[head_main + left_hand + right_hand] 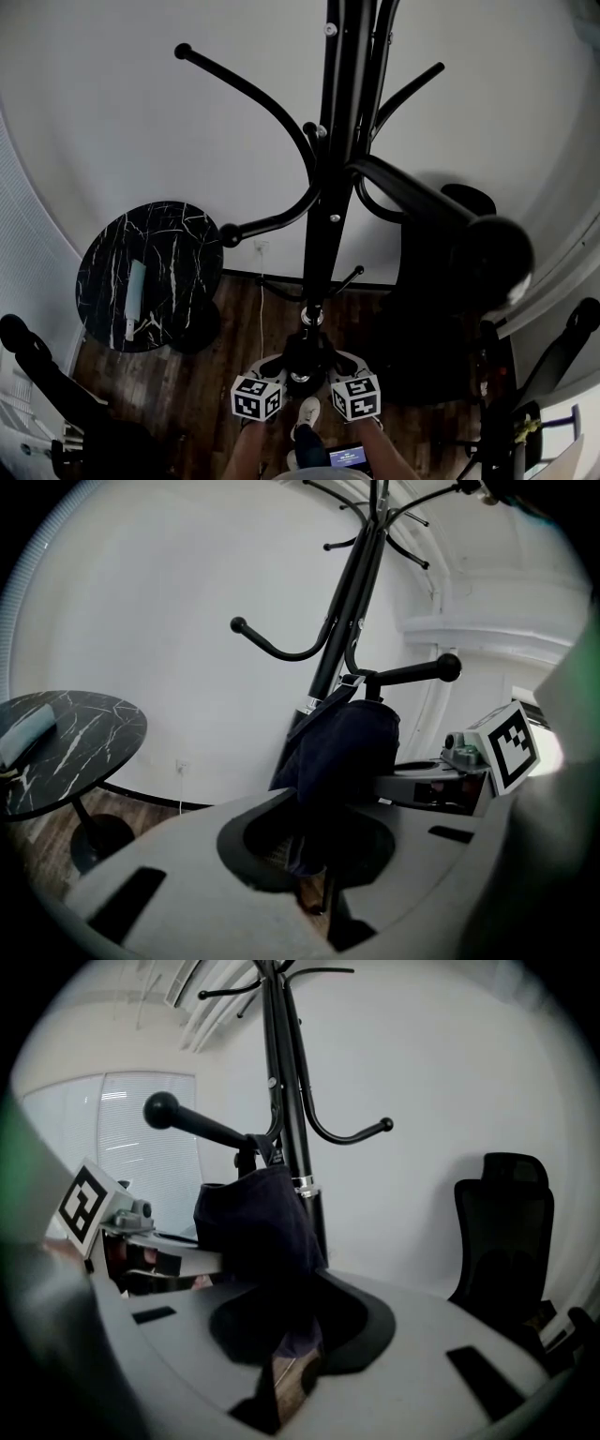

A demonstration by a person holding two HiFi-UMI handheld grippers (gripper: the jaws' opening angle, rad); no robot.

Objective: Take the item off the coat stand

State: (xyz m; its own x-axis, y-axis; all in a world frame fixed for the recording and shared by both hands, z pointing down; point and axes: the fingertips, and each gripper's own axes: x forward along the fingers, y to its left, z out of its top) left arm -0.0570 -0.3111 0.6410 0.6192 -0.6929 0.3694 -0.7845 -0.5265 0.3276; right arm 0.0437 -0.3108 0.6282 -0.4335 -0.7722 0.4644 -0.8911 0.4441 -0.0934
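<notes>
A black coat stand (339,141) rises in front of a white wall. A dark navy cloth item (342,747) hangs from a low hook (412,672) on the pole. In the right gripper view the same item (253,1227) hangs below a knobbed hook (187,1119). My left gripper (314,874) is shut on the item's lower edge, with the fabric running down between the jaws. From the other side my right gripper (291,1354) is shut on the same cloth. In the head view both grippers (281,364) (334,364) meet at the foot of the pole, where the item is hard to make out.
A round black marble table (187,244) with a pale object (136,291) on it stands at the left. At the right is a black office chair (450,309). Other curved hooks (248,94) stick out higher up. The floor is dark wood (202,389).
</notes>
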